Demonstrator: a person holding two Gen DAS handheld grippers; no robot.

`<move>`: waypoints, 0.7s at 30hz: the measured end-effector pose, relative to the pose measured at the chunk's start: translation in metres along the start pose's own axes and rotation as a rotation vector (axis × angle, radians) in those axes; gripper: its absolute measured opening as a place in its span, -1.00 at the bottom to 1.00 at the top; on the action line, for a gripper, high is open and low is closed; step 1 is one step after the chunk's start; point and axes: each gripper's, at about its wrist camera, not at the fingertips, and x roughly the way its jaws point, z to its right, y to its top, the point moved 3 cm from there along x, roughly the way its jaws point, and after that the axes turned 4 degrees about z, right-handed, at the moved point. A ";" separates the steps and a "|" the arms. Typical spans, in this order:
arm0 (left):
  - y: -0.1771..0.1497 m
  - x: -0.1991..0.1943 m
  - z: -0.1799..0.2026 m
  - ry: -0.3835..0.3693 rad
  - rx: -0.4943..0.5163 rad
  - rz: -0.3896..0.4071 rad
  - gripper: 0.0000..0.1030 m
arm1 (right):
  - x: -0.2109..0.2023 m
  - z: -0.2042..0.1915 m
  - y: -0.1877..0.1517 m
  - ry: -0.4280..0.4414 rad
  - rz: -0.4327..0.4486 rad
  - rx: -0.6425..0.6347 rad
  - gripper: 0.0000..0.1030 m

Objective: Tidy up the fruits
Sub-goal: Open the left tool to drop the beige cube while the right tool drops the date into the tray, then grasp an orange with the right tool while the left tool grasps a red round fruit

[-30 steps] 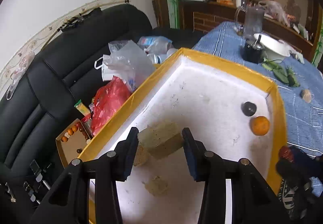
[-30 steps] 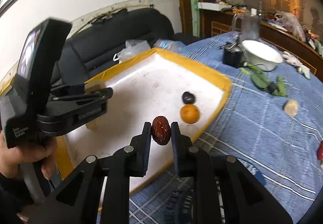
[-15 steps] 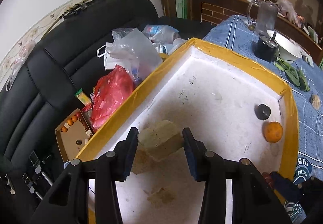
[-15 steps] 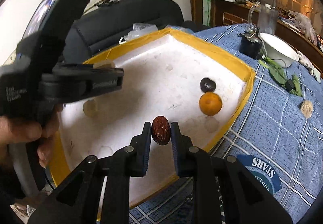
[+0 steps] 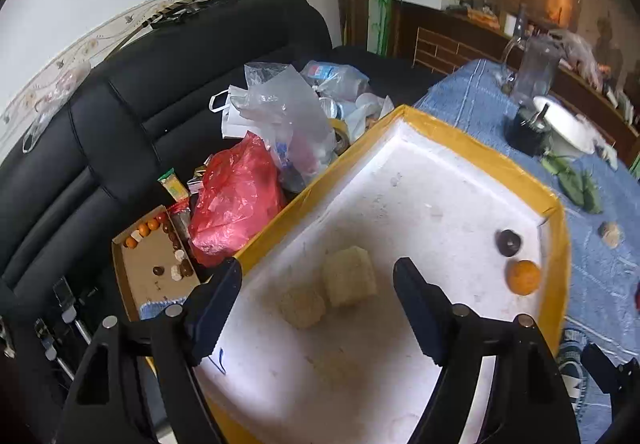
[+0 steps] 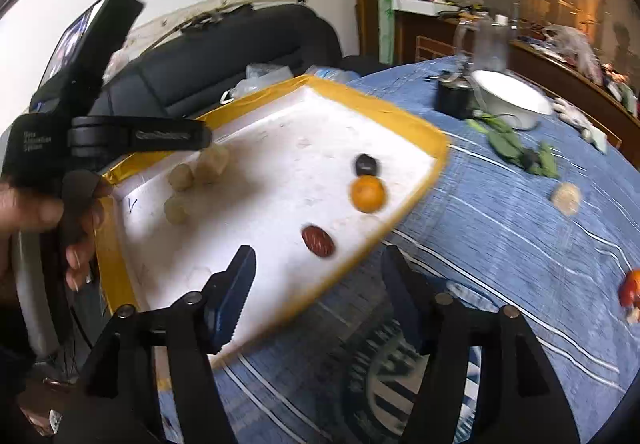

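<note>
Both grippers, left gripper (image 5: 318, 298) and right gripper (image 6: 316, 284), stood wide, empty. Risk: red date (image 6: 317, 241) near tray (image 6: 384, 112) edge could roll off onto the worktop (image 6: 520, 228).

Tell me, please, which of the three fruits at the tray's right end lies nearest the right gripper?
The red date: it lies just ahead of the open right gripper, while the orange and the dark fruit sit farther along the tray.

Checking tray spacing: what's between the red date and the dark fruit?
The orange, touching or nearly touching the dark fruit, with bare white tray floor toward the red date. Right wrist view shows it.
</note>
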 end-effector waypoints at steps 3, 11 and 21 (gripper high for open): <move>-0.003 -0.013 0.010 -0.026 0.005 0.020 0.52 | -0.027 0.026 -0.015 -0.043 0.020 0.032 0.39; -0.021 -0.050 0.098 -0.183 0.138 0.072 0.53 | -0.090 0.139 -0.066 -0.228 0.056 0.212 0.40; -0.062 -0.060 0.236 -0.344 0.385 0.049 0.52 | -0.142 0.318 -0.107 -0.459 0.098 0.582 0.29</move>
